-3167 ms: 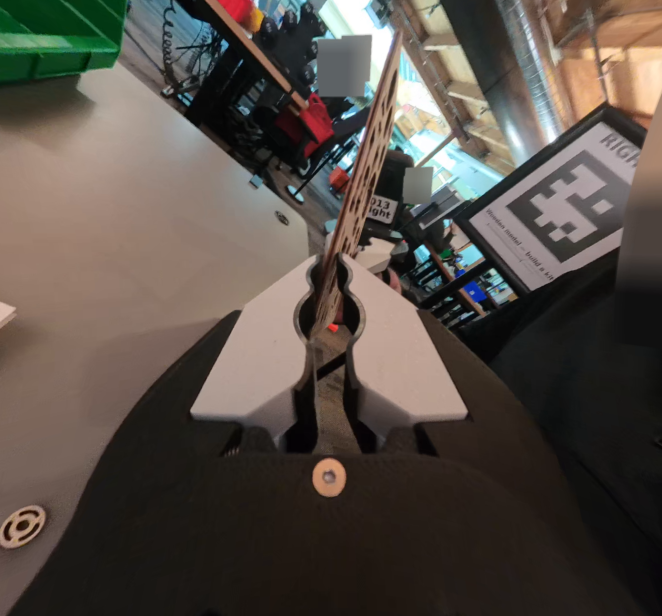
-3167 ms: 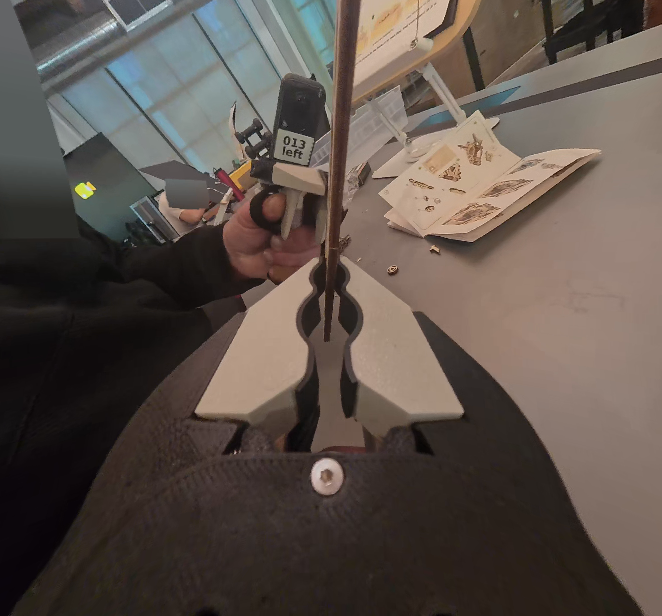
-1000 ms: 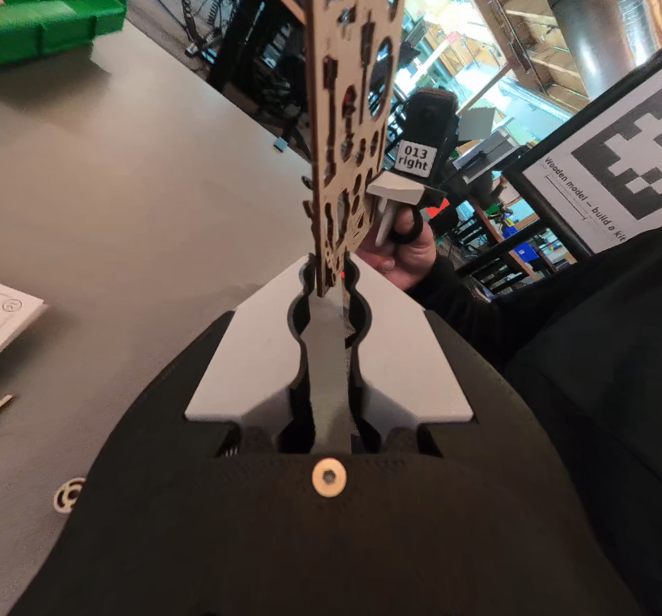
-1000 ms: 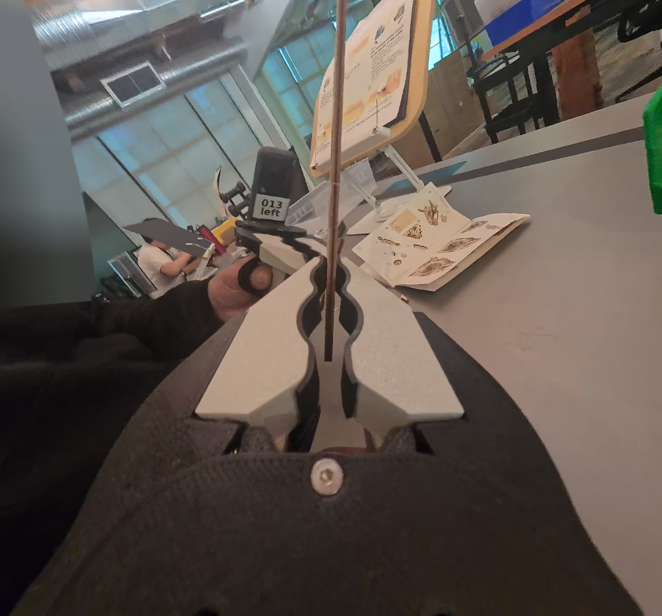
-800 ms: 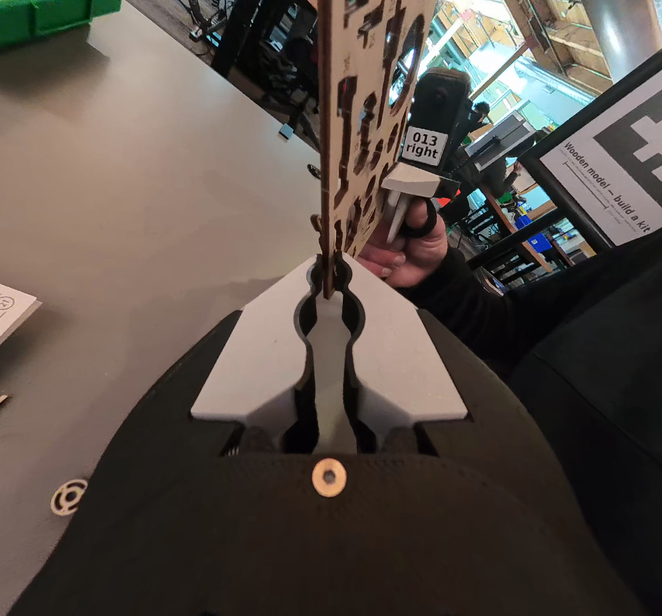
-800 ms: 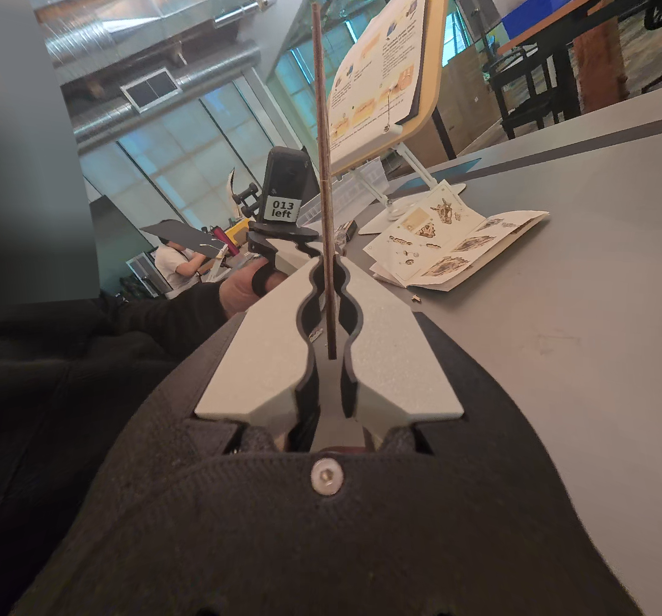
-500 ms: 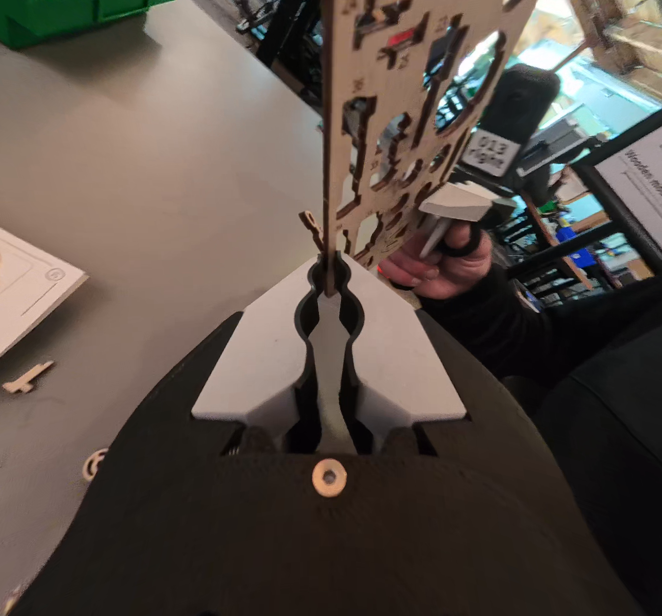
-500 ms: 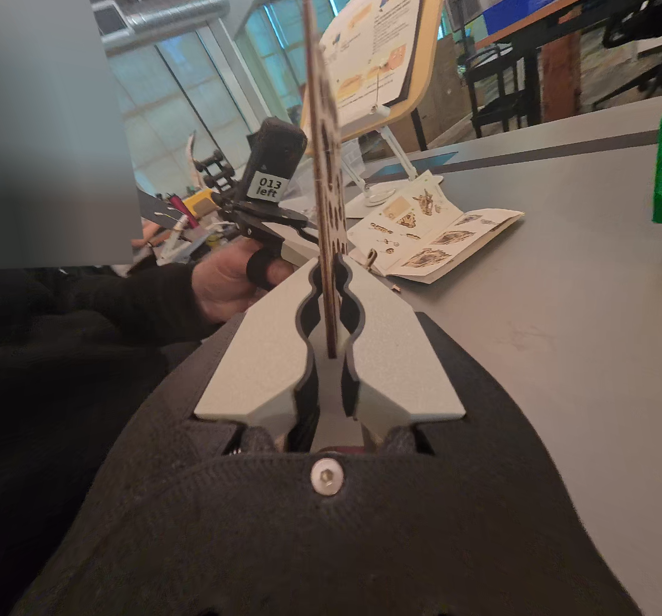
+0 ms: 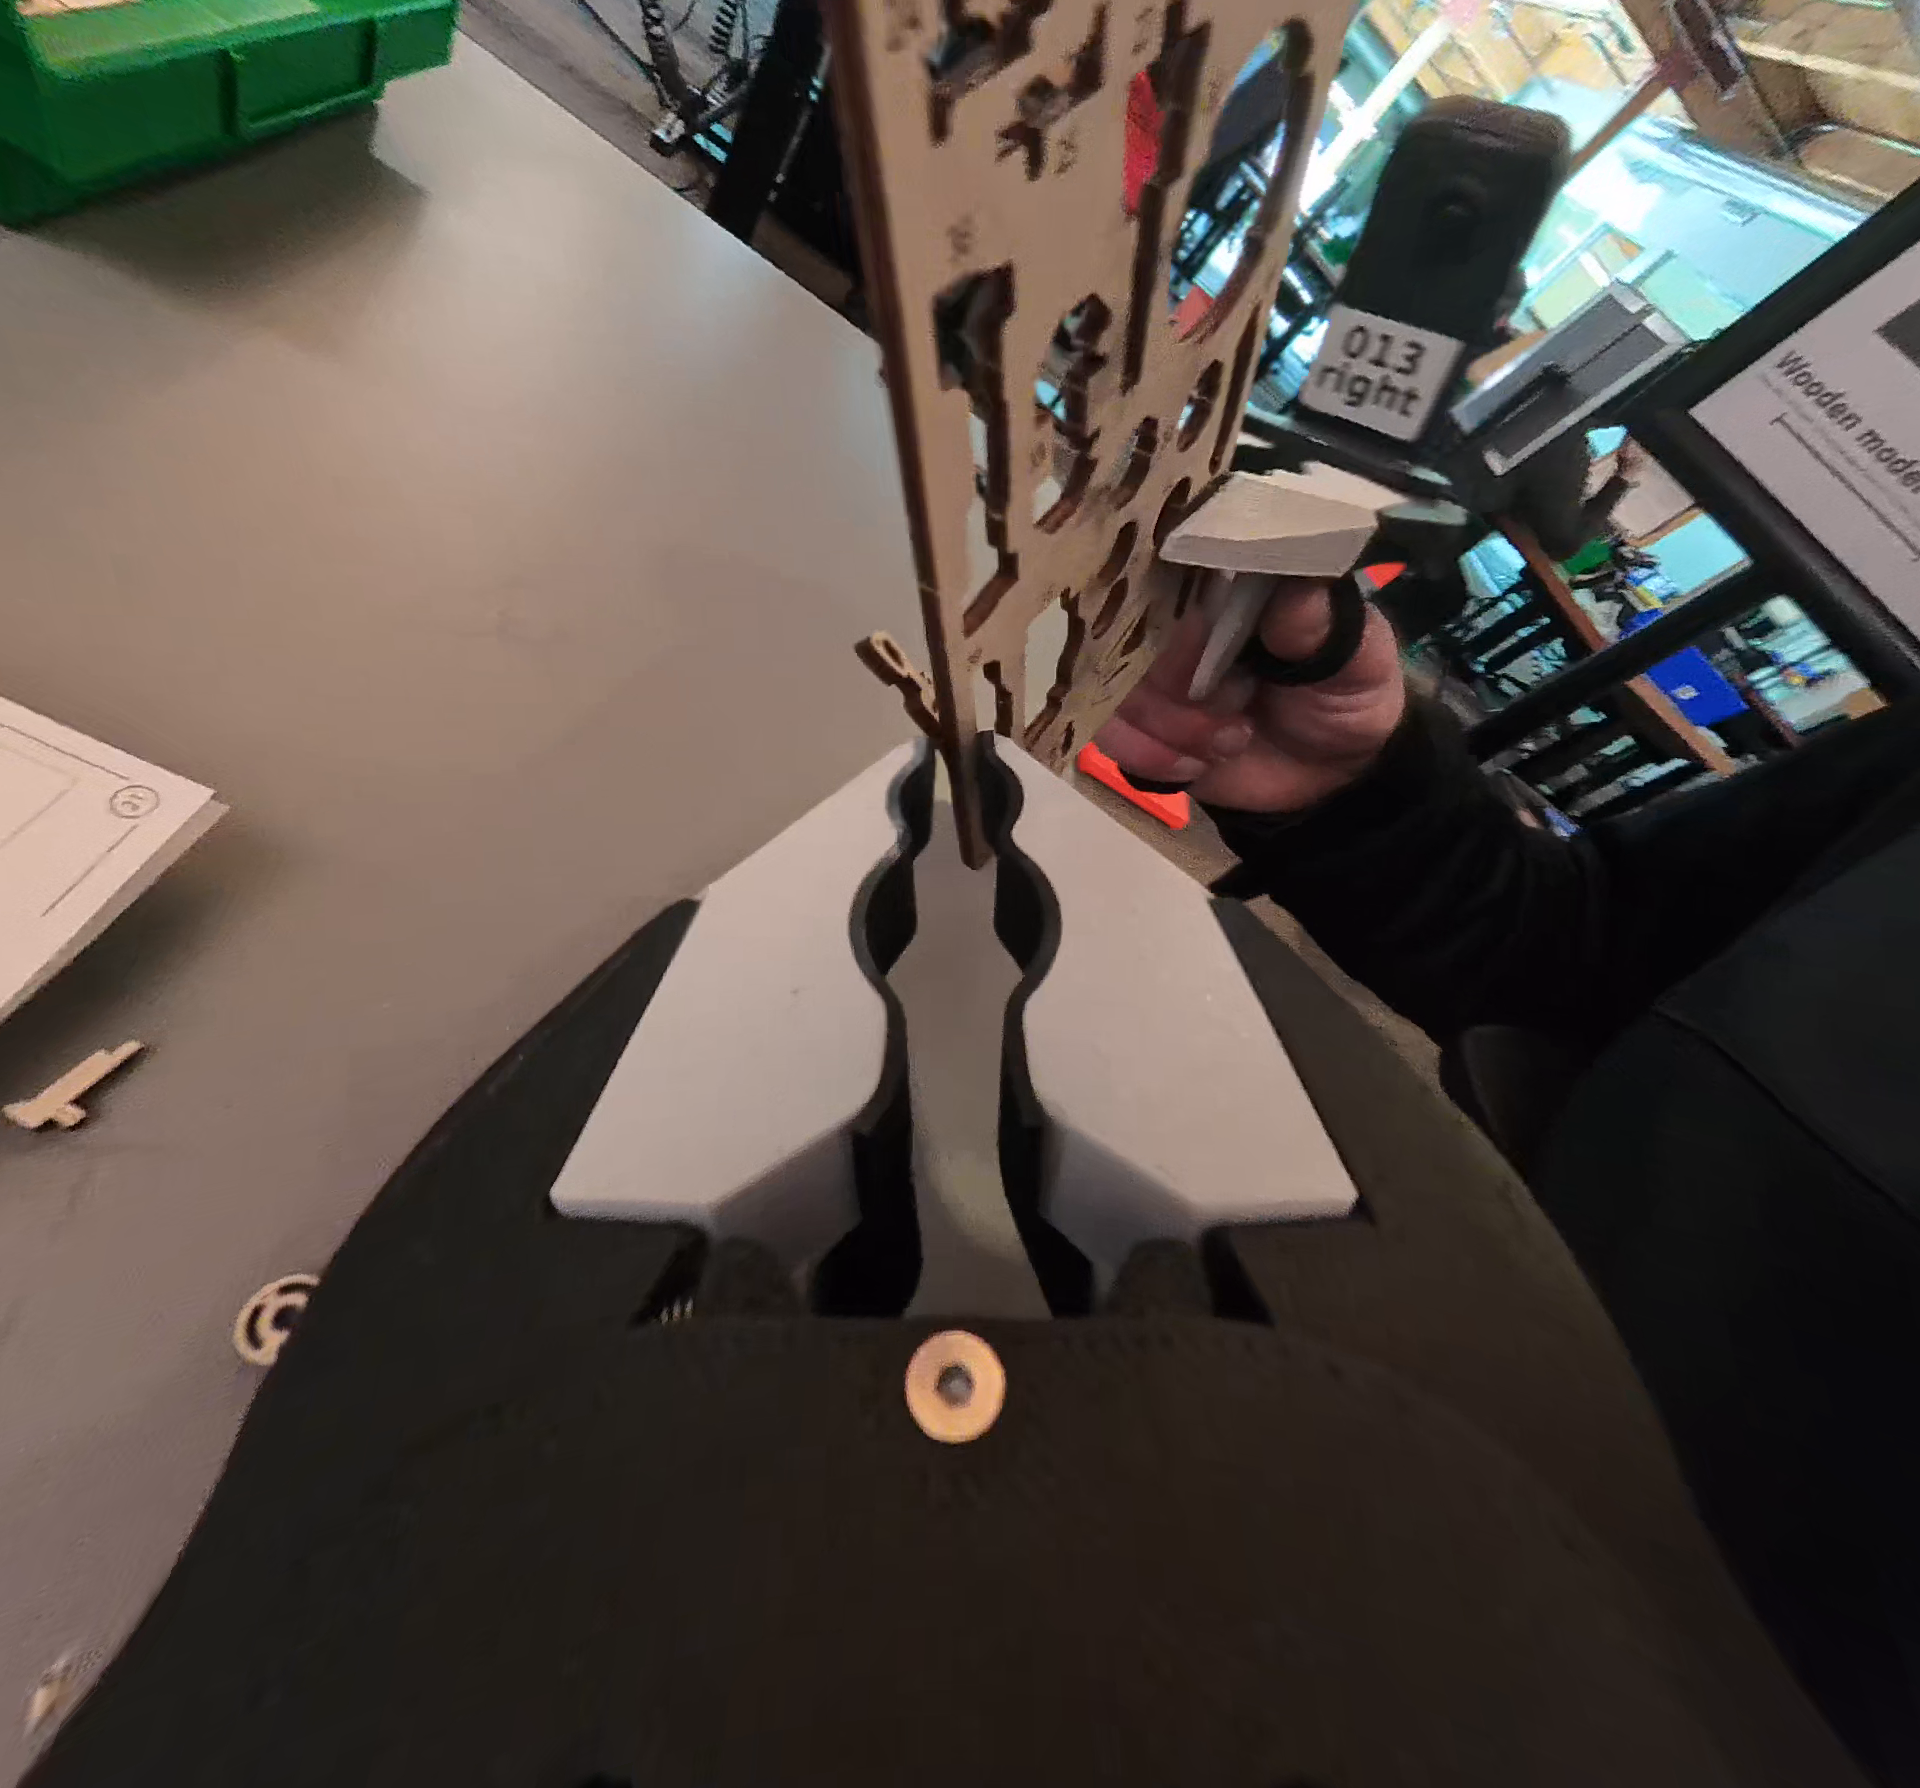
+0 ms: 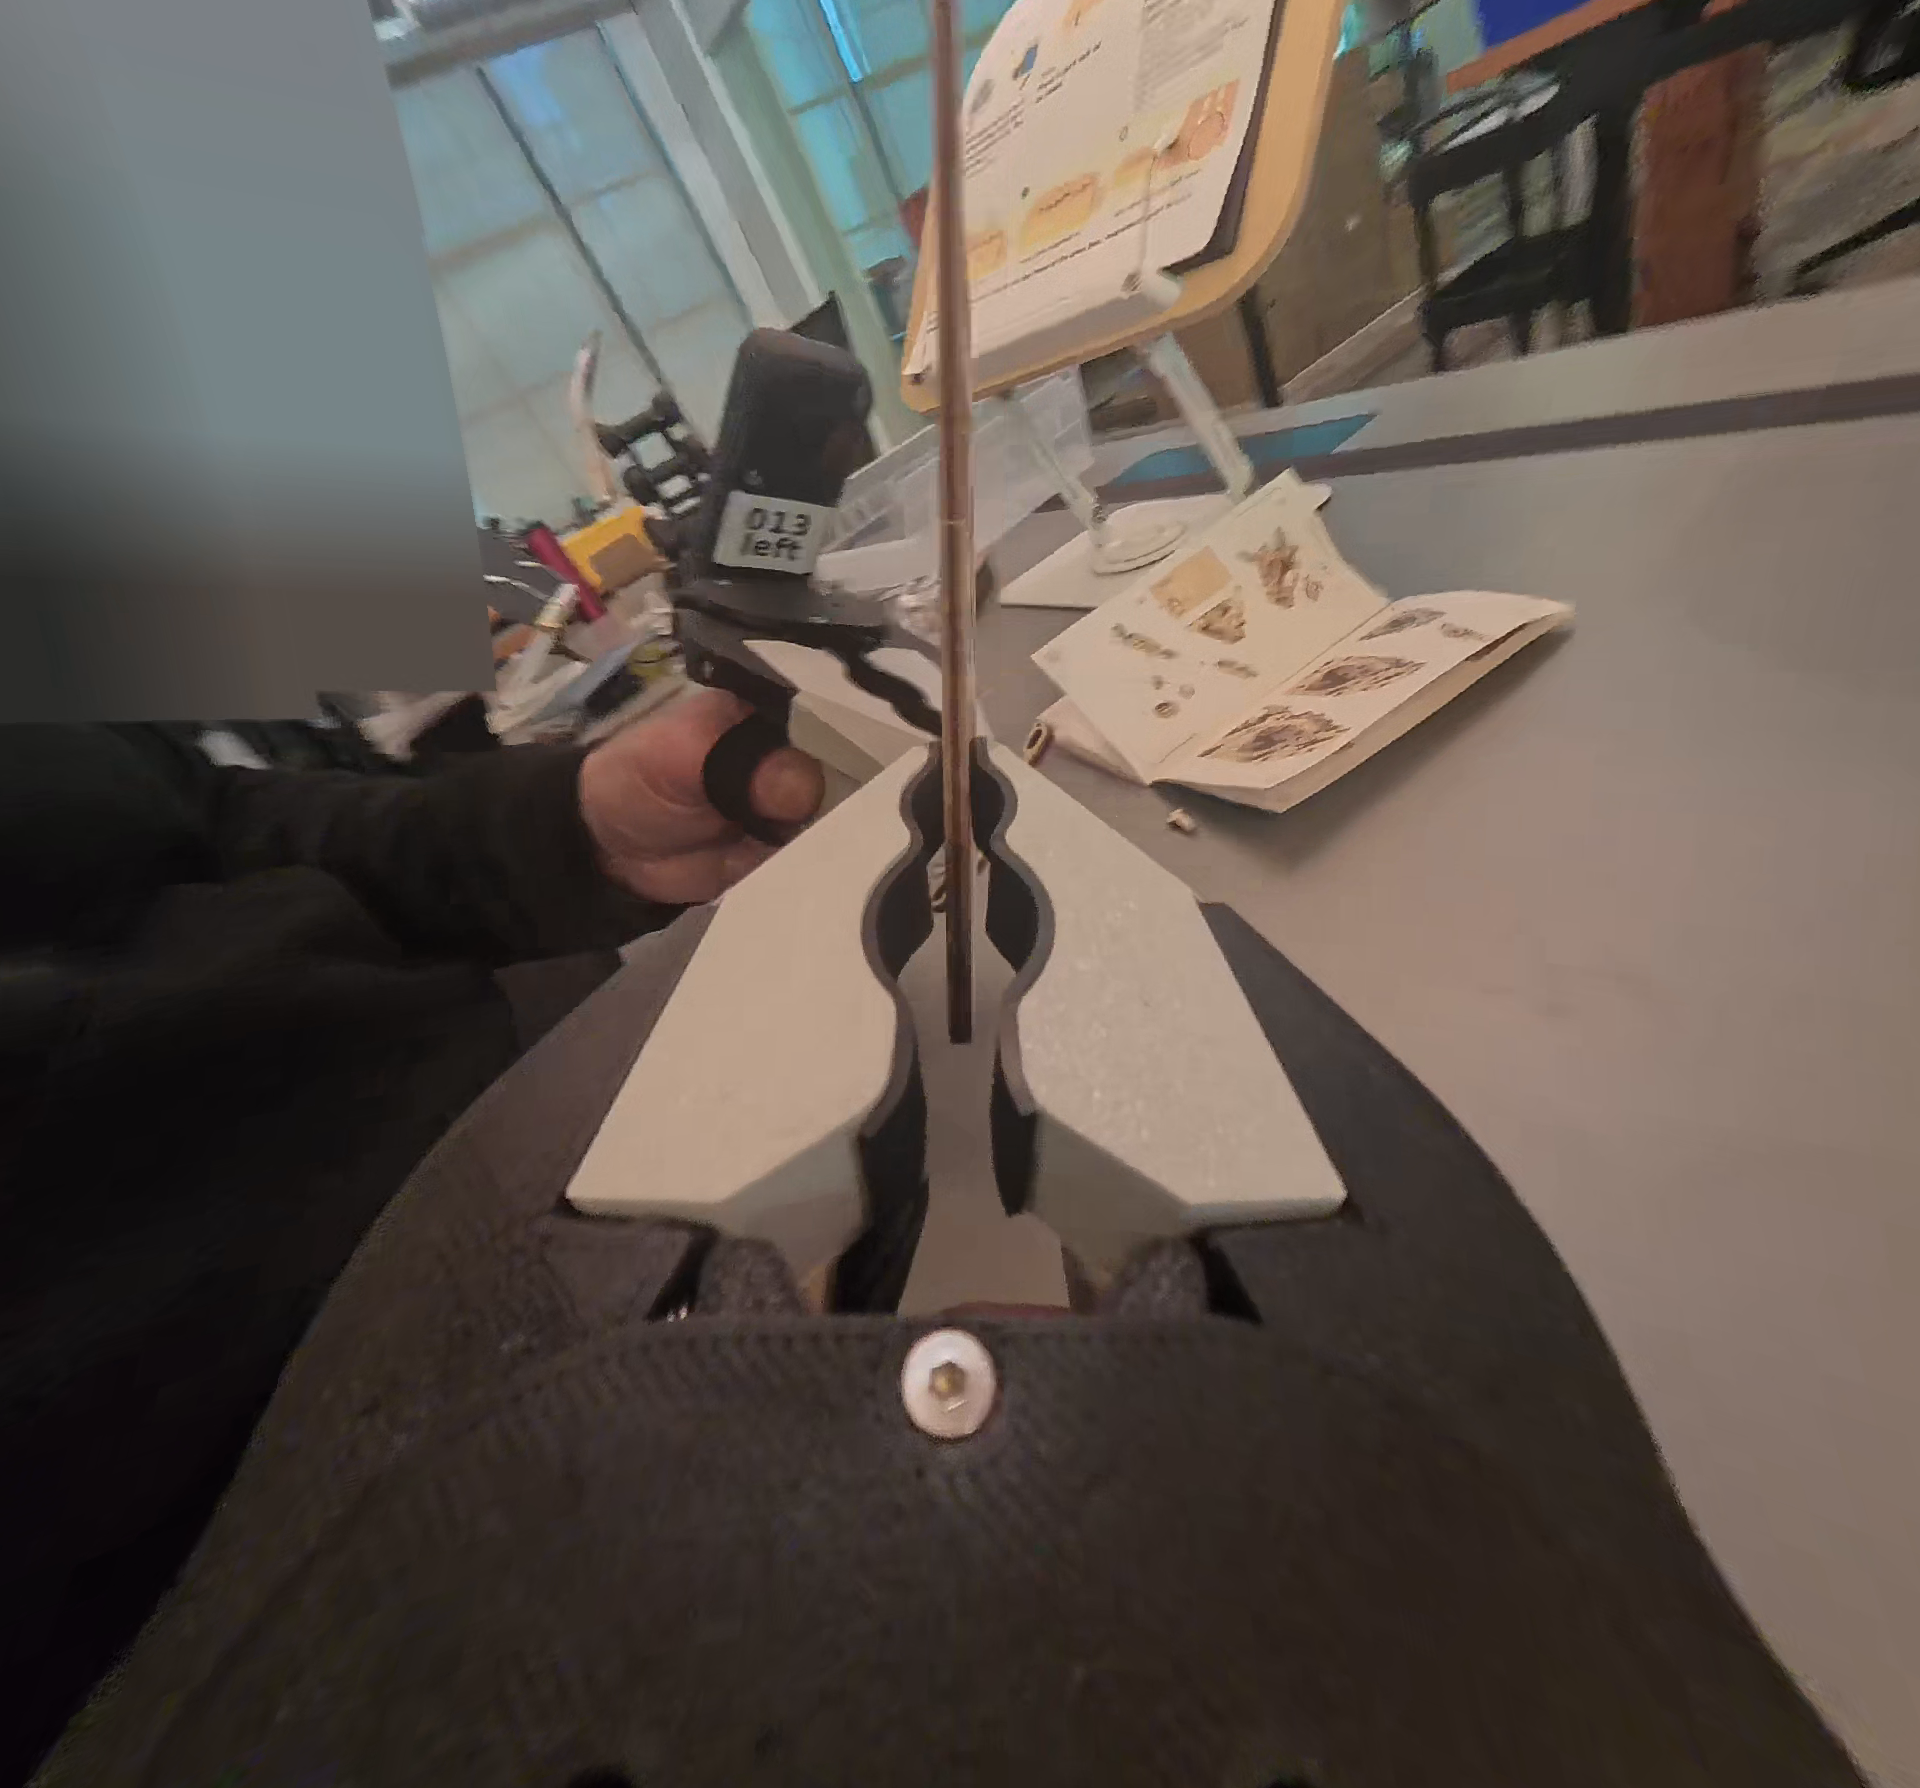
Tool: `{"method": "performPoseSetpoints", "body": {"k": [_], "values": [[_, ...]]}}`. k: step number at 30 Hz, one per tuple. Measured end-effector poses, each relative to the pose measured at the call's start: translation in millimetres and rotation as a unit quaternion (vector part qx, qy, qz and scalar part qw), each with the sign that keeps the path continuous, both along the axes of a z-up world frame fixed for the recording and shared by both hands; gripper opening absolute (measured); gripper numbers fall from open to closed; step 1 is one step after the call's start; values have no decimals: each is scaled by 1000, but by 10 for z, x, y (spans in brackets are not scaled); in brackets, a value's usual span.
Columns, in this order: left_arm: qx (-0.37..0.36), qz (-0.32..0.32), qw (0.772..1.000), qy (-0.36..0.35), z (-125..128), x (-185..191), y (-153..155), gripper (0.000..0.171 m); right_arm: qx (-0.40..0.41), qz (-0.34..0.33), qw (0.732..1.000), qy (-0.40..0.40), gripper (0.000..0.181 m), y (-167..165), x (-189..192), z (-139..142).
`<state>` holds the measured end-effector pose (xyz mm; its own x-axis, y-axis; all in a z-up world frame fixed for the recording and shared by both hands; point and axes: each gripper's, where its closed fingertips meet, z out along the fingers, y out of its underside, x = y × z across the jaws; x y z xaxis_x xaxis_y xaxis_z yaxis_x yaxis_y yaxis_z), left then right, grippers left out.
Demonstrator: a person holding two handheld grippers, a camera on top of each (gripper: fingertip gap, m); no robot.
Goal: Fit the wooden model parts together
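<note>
A thin wooden sheet [image 9: 1081,284] with many punched-out part shapes stands upright above the grey table [image 9: 468,491]. My left gripper [image 9: 961,772] is shut on its lower edge. A small wooden part [image 9: 899,668] hangs from the sheet just left of my fingertips. In the right wrist view the sheet [image 10: 951,388] shows edge-on, and my right gripper [image 10: 956,772] is shut on it. The right gripper also shows in the left wrist view [image 9: 1262,533], behind the sheet. The left gripper shows in the right wrist view [image 10: 831,668], left of the sheet.
A green bin [image 9: 208,24] stands at the far left. An open instruction booklet [image 10: 1299,658] lies on the table, and a book stand [image 10: 1122,128] with a page is behind it. Loose wooden pieces [image 9: 73,1099] and a ring [image 9: 270,1317] lie at the left. Some 5 cm of space lies between my two pairs of fingers.
The sheet has turned so its face shows more fully in the left wrist view. Both grippers have tilted down toward the table while still holding it.
</note>
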<state>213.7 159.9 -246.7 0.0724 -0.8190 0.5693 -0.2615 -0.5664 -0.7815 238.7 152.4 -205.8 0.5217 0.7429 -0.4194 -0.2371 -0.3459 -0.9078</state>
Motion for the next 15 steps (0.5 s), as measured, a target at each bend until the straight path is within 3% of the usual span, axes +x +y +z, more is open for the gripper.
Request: {"method": "performPoseSetpoints", "body": {"k": [4, 7, 11, 15], "values": [[-29, 23, 999, 27, -159, -41, 30, 3, -6, 10, 998, -55, 2, -1, -76, -137], [-10, 40, 999, 18, -87, -108, 7, 16, -24, 34, 999, 9, 1, -2, -46, -96], [-77, 33, 993, -78, 195, -256, -56, 14, -1, 87, 991, 101, 1, -99, 29, 61], [-141, 10, 983, -114, 223, -234, -142, 14, 9, 115, 987, 110, 1, -111, -1, 80]]}}
